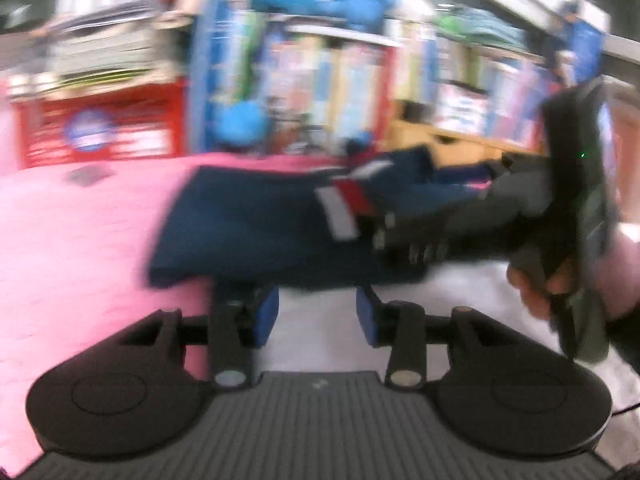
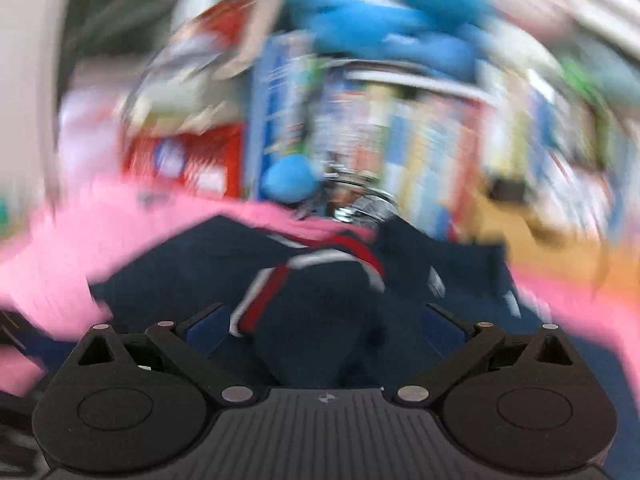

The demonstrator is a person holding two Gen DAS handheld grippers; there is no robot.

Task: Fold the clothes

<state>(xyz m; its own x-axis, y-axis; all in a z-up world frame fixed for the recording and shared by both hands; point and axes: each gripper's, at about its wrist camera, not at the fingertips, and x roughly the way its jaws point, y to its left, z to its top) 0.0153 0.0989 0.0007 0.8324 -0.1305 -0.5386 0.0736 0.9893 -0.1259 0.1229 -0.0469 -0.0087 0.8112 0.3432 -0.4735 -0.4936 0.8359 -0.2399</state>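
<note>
Behind the navy garment (image 1: 248, 224), blurred shelves (image 1: 360, 80) crowd the pink bedspread (image 1: 80, 232).

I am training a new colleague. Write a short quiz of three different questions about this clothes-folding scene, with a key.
1. True or false: the left gripper is clamped on the navy garment.
2. What colour is the cover under the garment?
A. green
B. pink
C. grey
3. Fill in: the stripes on the garment are white and ____.

Key:
1. False; its jaws stand apart with nothing between the pads.
2. B
3. red
</note>
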